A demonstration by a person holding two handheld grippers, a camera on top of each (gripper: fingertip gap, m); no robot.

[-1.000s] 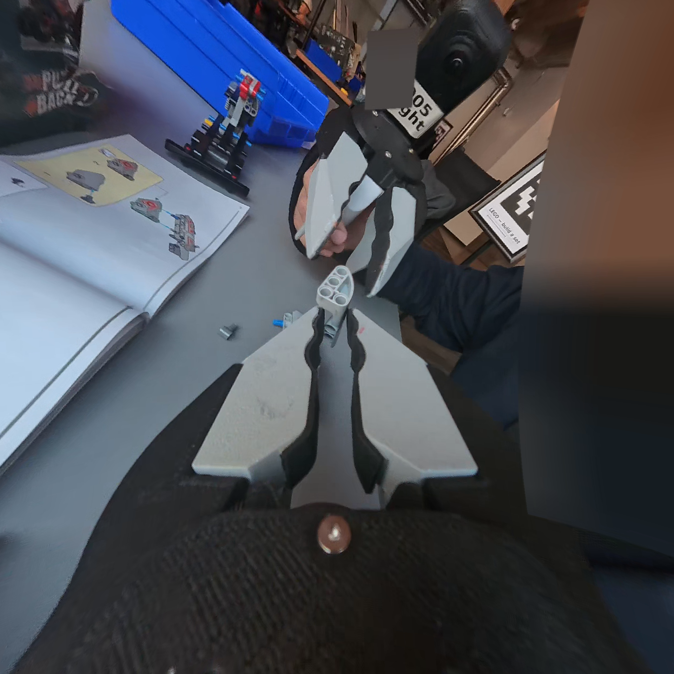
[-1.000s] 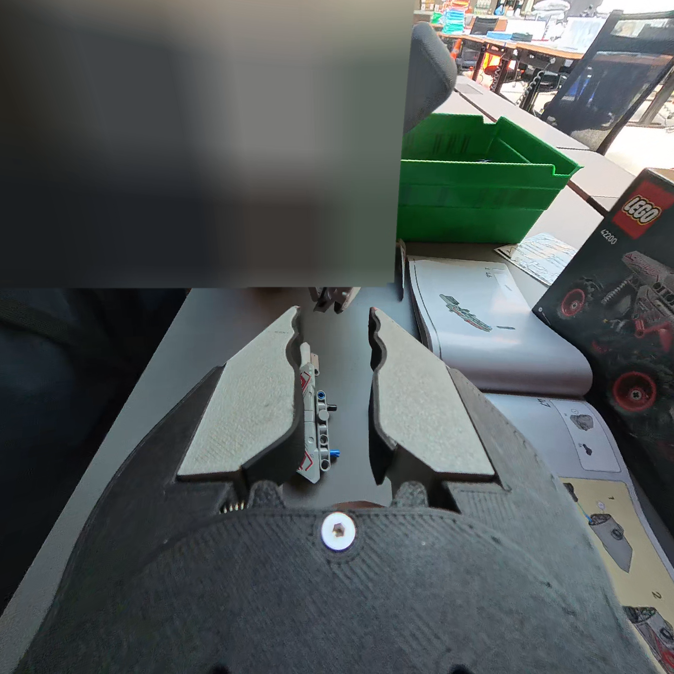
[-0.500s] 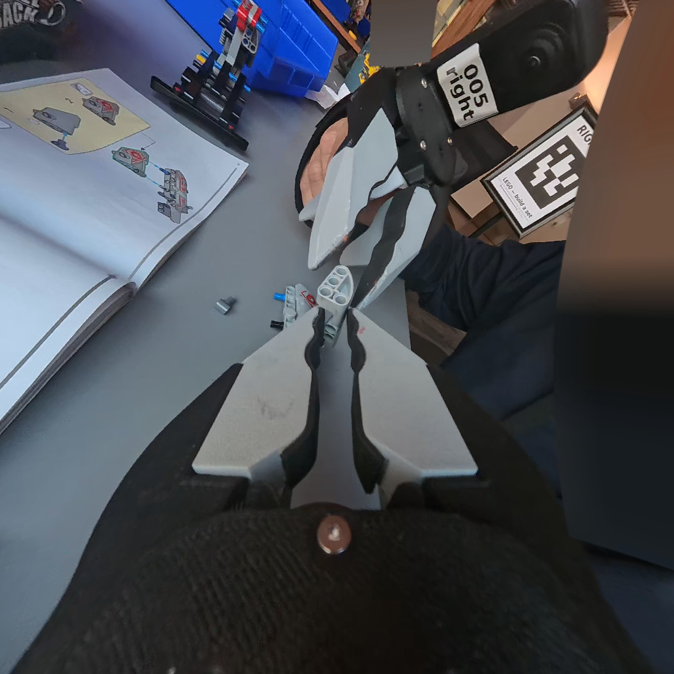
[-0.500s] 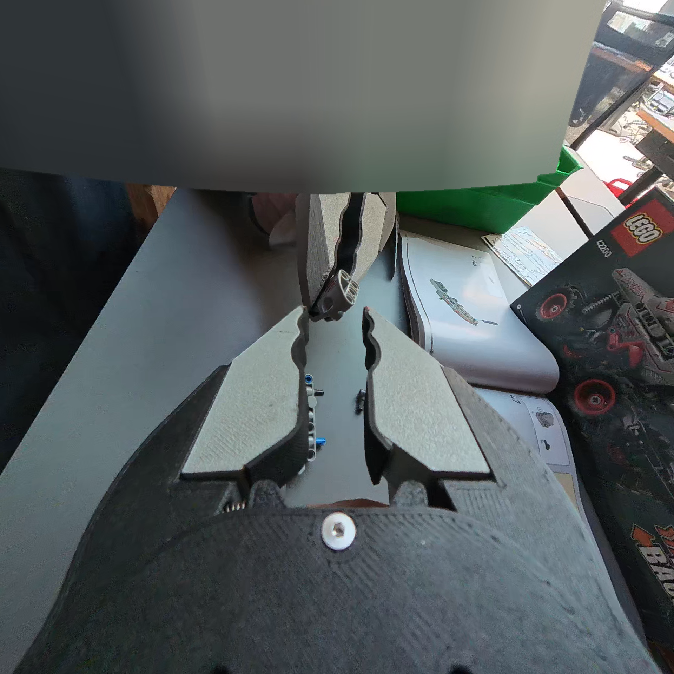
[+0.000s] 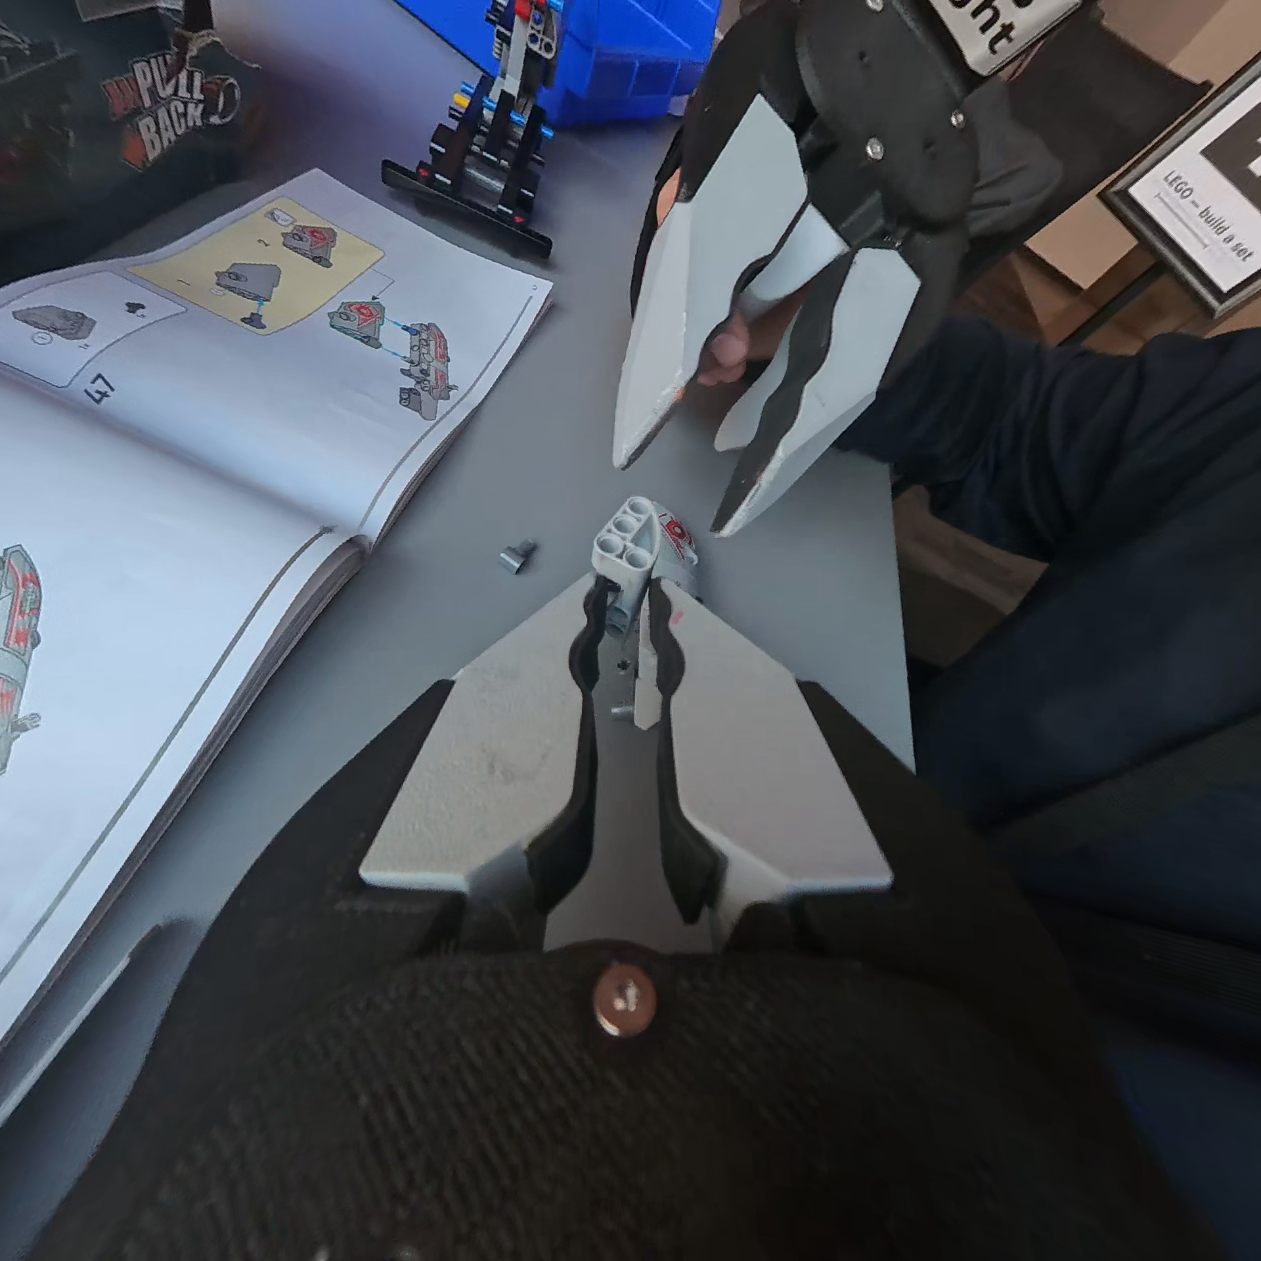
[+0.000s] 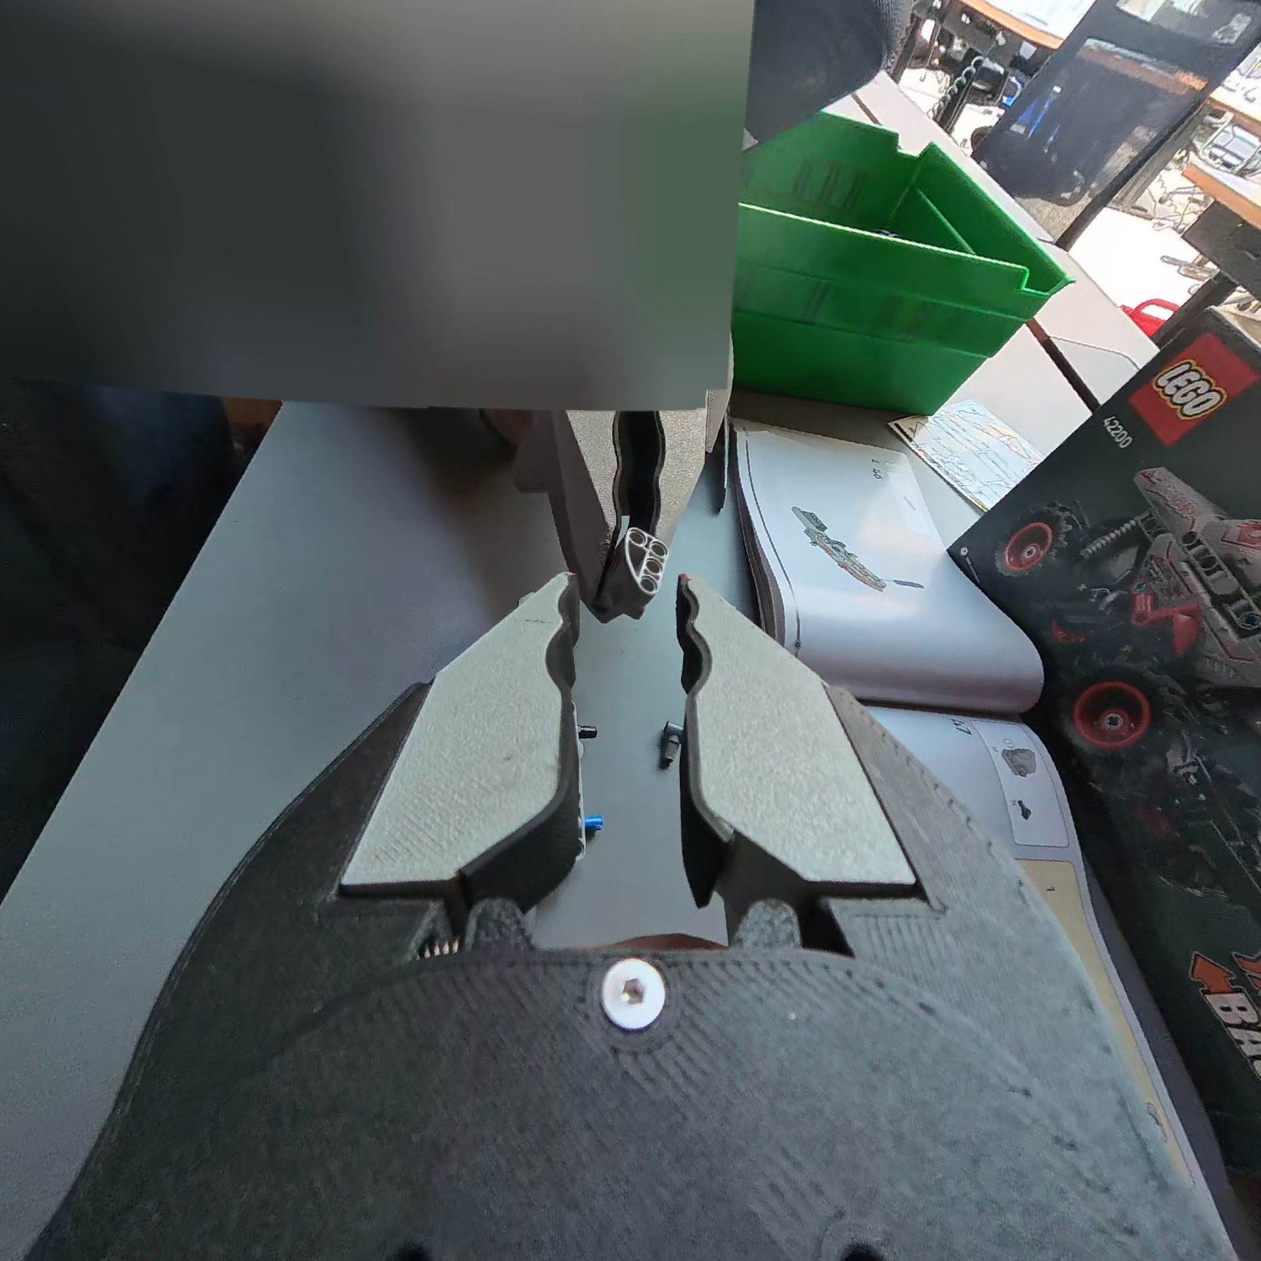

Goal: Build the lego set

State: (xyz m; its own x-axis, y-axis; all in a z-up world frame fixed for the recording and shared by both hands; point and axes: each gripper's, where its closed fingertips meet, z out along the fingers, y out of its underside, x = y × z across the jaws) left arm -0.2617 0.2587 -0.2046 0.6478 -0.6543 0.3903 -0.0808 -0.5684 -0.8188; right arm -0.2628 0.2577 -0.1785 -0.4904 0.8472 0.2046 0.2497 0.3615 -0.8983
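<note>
My left gripper [image 5: 624, 592] is shut on a light grey panel piece with round holes [image 5: 624, 546], held just above the grey table [image 5: 409, 614]. A grey sticker-marked assembly [image 5: 675, 549] lies on the table under and behind its tips. My right gripper [image 5: 675, 491] is open and empty, its tips close above the held piece. In the right wrist view my right gripper [image 6: 626, 590] faces the held piece [image 6: 641, 553] in the left gripper [image 6: 631, 546]. The assembly's beam with a blue pin [image 6: 592, 819] is mostly hidden under its left finger.
A small dark grey pin [image 5: 517, 554] lies left of the held piece; it also shows in the right wrist view [image 6: 669, 740]. The open instruction booklet [image 5: 205, 477], a black partly built chassis [image 5: 491, 150], a blue bin [image 5: 614, 61], green bins [image 6: 880, 273] and the set's box [image 6: 1160, 614] ring the work spot. The tips of both grippers are at nearly the same place.
The two grippers have come closer, tip to tip. My left gripper, still holding the grey piece, has shifted over the sticker-marked assembly. The right gripper stays open.
</note>
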